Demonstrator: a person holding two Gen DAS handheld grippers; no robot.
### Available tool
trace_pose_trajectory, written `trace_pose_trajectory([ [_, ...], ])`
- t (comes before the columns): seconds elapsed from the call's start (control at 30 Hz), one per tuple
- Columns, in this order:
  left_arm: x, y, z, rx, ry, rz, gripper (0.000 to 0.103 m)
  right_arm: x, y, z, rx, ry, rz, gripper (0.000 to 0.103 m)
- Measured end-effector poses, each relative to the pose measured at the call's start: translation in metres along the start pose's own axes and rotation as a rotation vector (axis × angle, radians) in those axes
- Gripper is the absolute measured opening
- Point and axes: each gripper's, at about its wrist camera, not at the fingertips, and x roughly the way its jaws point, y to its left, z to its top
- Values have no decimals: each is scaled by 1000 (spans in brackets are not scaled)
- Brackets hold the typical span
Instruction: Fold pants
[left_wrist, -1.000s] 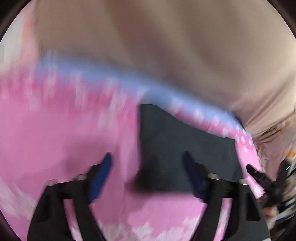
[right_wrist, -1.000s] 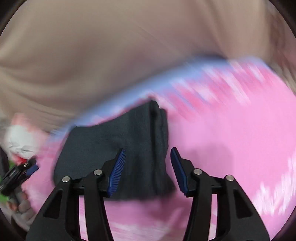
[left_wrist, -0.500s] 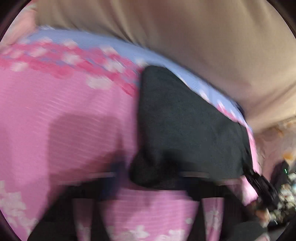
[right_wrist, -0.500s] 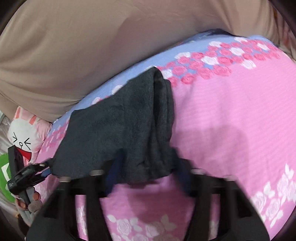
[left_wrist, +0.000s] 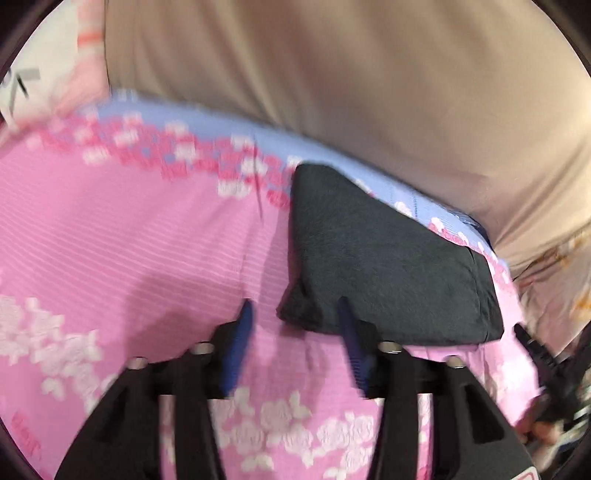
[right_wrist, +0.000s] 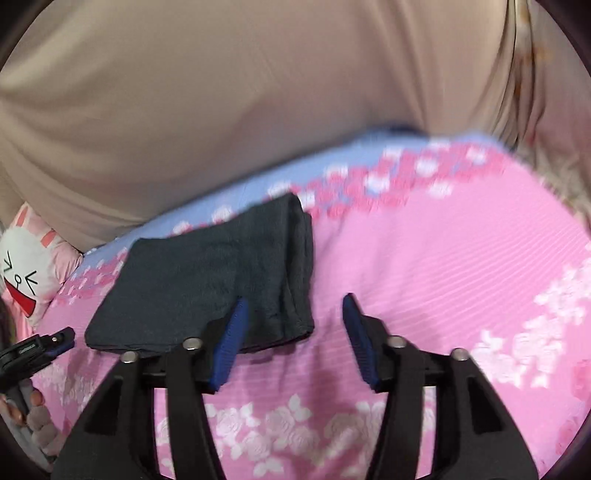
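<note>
Both claws pulled back | left claw (left_wrist: 295, 325), right claw (right_wrist: 293, 321) released | pants (right_wrist: 207, 280) folded, lengthwise left-right

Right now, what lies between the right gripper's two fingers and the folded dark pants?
Only pink floral bedsheet; right gripper is open beside the pants, in the right wrist view.

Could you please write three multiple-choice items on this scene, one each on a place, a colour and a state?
1. Where do the pants lie?
A. on the pink bedspread
B. on a wooden floor
C. in a basket

2. What colour are the pants?
A. white
B. dark grey
C. red

3. How is the right gripper?
A. shut on the pants
B. shut on nothing
C. open, holding nothing

Answers: A, pink floral cloth surrounds them; B, the folded bundle is charcoal; C, its blue pads stand apart with nothing between them.
</note>
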Motion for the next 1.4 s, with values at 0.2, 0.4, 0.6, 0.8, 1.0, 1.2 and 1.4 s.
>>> trace_pose_trajectory([
  [0.2,-7,-48,-28,192,-109,92,87,45,26,-4,-140,106,-59,0],
  [0.4,1,-37,-27,131,-85,116,87,5,18,-8,-60,39,-23,0],
  [0.6,-11,-39,-40,116,-150,128,87,-44,38,-72,-174,-33,-102,3],
  [0.8,-19,-50,-59,174,-145,120,92,-56,47,-76,-191,-57,-99,71],
  [1.0,-29,-59,-69,205,-168,126,92,-70,52,-83,-191,-99,-73,98],
  [1.2,-27,-57,-69,190,-150,122,92,-49,56,-83,-192,10,-195,98],
  [1.4,-26,-58,-70,190,-140,113,92,-49,52,-86,-166,24,-206,98],
])
